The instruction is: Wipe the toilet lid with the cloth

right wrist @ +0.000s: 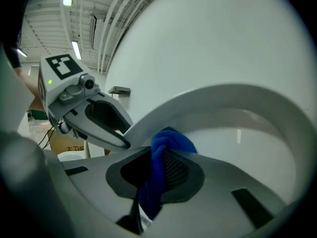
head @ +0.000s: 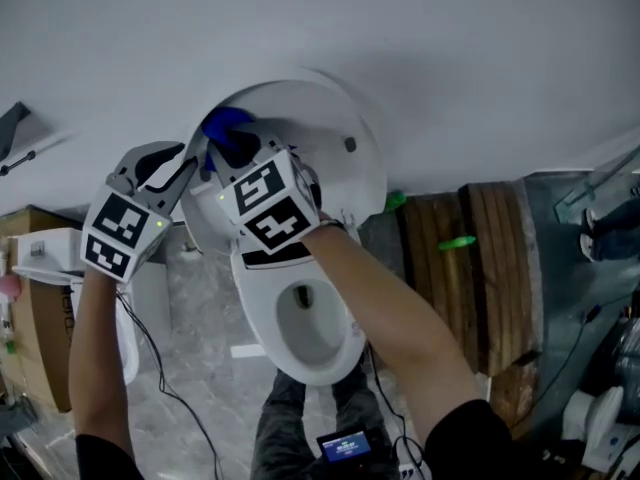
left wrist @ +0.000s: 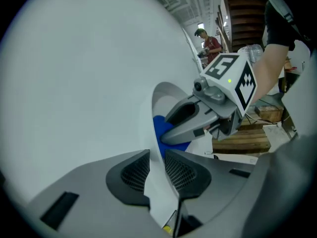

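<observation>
Now, my left gripper (left wrist: 157,165) pinches the raised toilet lid (head: 330,118) by its rim, jaws narrow, apparently to steady it upright. My right gripper (right wrist: 151,170) clamps the blue cloth (right wrist: 171,142), held at the lid's inner face for wiping.

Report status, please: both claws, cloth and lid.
Left claw clamped on toilet lid edge, lid raised. Right claw grips blue cloth, cloth against lid's inner face. Nothing blocks the wipe.
</observation>
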Motion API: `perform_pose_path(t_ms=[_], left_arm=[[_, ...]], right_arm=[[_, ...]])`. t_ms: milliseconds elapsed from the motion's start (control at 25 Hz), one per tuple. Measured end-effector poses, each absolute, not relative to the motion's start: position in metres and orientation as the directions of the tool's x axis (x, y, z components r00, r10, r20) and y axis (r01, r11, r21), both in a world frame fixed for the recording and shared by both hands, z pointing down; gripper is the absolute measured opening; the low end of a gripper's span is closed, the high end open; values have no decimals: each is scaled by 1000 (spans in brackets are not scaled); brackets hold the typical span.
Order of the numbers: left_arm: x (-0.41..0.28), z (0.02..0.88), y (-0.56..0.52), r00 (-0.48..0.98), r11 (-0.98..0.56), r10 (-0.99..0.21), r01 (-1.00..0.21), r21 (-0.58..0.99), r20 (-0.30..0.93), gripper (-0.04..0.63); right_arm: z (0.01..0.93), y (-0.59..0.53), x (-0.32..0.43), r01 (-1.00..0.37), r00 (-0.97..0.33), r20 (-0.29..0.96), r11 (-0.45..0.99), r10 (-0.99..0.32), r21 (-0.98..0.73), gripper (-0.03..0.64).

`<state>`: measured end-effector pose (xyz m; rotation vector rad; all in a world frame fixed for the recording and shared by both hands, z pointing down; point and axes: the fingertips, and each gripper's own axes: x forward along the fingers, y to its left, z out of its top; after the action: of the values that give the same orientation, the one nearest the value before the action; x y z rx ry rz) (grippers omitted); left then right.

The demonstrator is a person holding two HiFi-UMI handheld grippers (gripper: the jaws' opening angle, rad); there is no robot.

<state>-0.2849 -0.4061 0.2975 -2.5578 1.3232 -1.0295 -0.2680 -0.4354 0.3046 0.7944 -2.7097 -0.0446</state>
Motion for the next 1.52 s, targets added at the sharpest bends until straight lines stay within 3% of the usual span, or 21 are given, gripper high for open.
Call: perform_pose_path(t_ms=[240,520,760,1200,1520], left_arm=[[-283,298,-405,404,-597,-781,-707,-379,476,92],[-285,298,-407,400,-565,-812,-718,-405,424,91],[-287,298,-404,389,-529,-838,-754,-390,383,91],[-291,304,-405,407,-489,-870,-787,-377,278,87],[-285,301,-391,301,-337,-941,-790,-513,154,89]], right_arm=[[363,-413,-280,-472,-812,339,876,-475,98,57],[412,-401,-289,-492,-824,314,870,-472,19,57],[467,-384,-302,-442,-816,385,895,-430,62,57],[551,-363,-314,-439,-797,462,898,-388,-4,57],[588,-371,-269,-488,-729,546,873,-413,9,57]])
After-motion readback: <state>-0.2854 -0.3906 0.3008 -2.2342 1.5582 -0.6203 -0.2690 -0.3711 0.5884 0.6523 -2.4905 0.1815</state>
